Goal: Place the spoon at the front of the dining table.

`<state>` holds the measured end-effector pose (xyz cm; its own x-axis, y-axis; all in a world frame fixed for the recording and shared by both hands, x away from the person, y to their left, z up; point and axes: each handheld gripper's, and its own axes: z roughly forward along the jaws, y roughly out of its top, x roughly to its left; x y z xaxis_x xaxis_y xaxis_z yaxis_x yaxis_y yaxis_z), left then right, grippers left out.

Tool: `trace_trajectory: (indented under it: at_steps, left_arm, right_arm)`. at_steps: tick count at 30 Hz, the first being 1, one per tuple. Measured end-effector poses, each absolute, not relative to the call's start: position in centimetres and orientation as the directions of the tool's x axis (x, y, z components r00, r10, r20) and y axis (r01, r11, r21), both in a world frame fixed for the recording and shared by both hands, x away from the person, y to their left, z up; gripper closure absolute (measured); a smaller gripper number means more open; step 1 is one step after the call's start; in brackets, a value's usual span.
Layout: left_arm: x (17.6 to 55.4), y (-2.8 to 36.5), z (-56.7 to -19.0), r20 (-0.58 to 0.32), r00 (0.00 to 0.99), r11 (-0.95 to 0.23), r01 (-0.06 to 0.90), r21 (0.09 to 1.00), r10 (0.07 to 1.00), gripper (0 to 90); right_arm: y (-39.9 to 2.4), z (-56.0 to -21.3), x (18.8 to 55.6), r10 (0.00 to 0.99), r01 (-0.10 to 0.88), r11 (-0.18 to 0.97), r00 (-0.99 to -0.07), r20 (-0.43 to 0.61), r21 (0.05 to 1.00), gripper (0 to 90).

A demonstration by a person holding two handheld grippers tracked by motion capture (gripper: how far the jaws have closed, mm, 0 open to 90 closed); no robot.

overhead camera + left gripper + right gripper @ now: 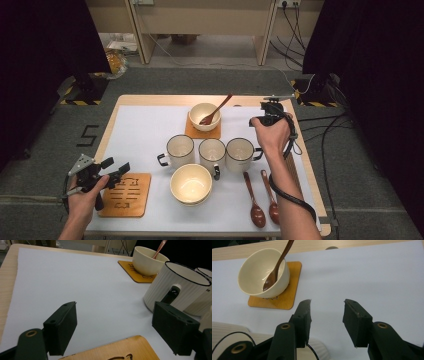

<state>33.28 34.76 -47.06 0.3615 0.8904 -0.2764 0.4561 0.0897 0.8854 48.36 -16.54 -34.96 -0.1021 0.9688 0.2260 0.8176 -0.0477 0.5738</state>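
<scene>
Both claws open, spoon resting in the far bowl

High view: your right claw (270, 107) hovers just right of the cream ceramic bowl (204, 116) holding the brown wooden spoon (215, 110), on a square wooden coaster (192, 131). Left gripper view: your left claw (117, 327) stands wide open above the white desk (75, 285), gripping nothing. Right gripper view: jaws apart, empty, the bowl at far left.
</scene>
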Motion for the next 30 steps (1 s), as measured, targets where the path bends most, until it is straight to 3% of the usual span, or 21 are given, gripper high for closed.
trace_trajectory:
  at_steps: [30]
  left_arm:
    - [33.2, 34.6, -47.0, -0.274, 0.363, 0.086, 0.456, 0.886, 0.891, 19.5]
  right_arm:
    - [-20.5, -36.2, 46.2, 0.980, 0.820, -0.072, -0.049, 0.194, 0.568, 59.0]
